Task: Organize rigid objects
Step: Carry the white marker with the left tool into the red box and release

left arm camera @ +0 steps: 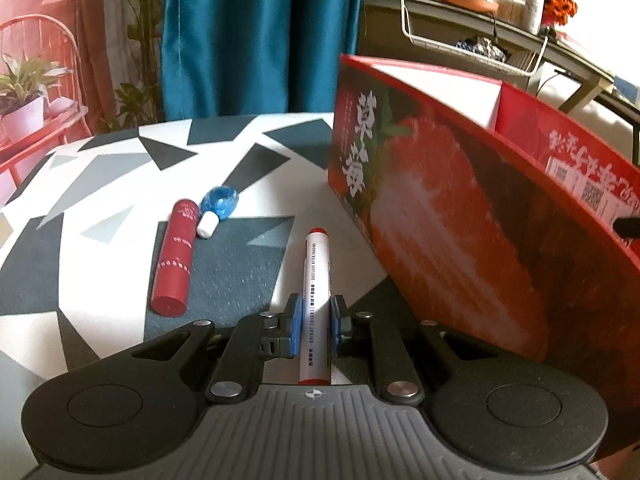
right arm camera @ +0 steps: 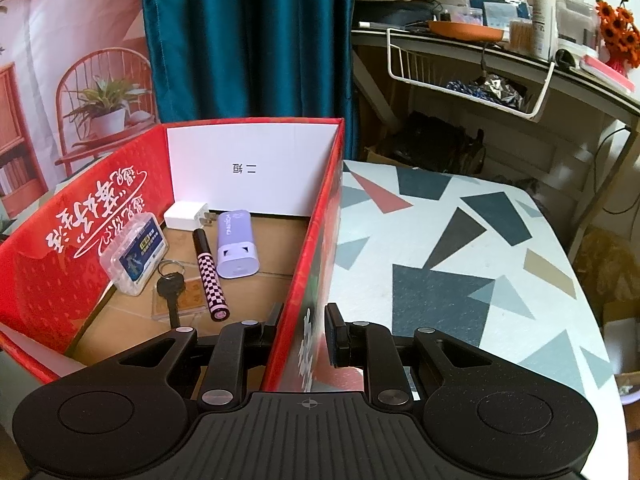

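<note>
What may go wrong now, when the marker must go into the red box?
1. The left gripper holds the marker near one end, so it may swing or slip when lifted.
2. The right gripper pinches the red box by one thin wall, which may bend or tip.
3. Lifting the marker may bump the box's outer face.

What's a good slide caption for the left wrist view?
Left gripper clamps a white marker beside the red box.

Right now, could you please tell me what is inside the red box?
Inside the red box: charger, purple case, checkered pen, clear box, key. Near corner hidden.
</note>
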`<act>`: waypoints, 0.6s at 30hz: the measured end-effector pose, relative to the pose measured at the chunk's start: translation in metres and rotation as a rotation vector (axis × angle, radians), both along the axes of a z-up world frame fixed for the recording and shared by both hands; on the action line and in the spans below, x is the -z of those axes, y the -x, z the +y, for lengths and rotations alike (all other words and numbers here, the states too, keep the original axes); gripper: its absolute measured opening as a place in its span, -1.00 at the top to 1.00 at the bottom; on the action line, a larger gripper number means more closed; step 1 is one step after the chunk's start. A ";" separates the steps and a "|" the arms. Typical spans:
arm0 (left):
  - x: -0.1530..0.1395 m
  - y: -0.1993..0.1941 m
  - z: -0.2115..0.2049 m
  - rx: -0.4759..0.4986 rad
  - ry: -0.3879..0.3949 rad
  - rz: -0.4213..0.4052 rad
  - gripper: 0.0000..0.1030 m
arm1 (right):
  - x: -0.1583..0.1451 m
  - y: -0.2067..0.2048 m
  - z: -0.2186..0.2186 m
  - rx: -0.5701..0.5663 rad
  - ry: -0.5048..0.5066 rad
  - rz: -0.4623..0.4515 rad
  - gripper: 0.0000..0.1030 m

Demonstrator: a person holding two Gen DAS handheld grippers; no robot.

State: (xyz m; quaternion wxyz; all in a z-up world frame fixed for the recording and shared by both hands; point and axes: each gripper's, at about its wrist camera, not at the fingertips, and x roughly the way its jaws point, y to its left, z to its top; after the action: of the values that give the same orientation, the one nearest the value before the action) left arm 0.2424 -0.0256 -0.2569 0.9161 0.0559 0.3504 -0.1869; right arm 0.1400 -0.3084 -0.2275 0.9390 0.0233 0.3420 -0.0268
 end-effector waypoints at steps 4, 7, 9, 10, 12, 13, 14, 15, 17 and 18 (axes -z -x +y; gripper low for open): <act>-0.010 0.000 0.002 0.000 0.021 -0.021 0.69 | -0.001 0.000 0.000 0.005 0.005 0.000 0.65; -0.018 0.000 0.001 0.001 0.037 -0.038 0.69 | -0.001 0.000 0.000 0.006 0.006 0.001 0.65; -0.023 0.000 0.001 0.004 0.047 -0.049 0.69 | -0.001 0.000 0.000 0.006 0.006 0.001 0.65; -0.026 0.000 0.001 0.005 0.050 -0.056 0.69 | -0.001 0.000 0.000 0.005 0.006 0.001 0.65; -0.032 -0.002 0.002 0.009 0.059 -0.070 0.69 | -0.001 0.000 0.000 0.005 0.006 0.000 0.65; -0.036 -0.004 0.001 0.011 0.063 -0.077 0.69 | -0.001 0.000 0.000 0.005 0.006 0.000 0.65; -0.040 -0.004 0.001 0.012 0.066 -0.085 0.69 | -0.001 0.000 0.000 0.005 0.006 0.000 0.65; -0.045 -0.006 0.001 0.014 0.071 -0.095 0.69 | -0.001 0.000 0.000 0.005 0.006 0.000 0.65; -0.054 -0.008 0.000 0.019 0.085 -0.111 0.69 | -0.001 0.000 0.000 0.004 0.005 0.000 0.65; -0.059 -0.009 -0.002 0.020 0.091 -0.124 0.69 | -0.001 0.000 0.000 0.004 0.004 0.000 0.65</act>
State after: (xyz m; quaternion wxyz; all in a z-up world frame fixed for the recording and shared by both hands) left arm 0.2515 -0.0278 -0.1974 0.9358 0.0291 0.2834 -0.2079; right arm 0.1399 -0.3084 -0.2270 0.9391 0.0219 0.3418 -0.0293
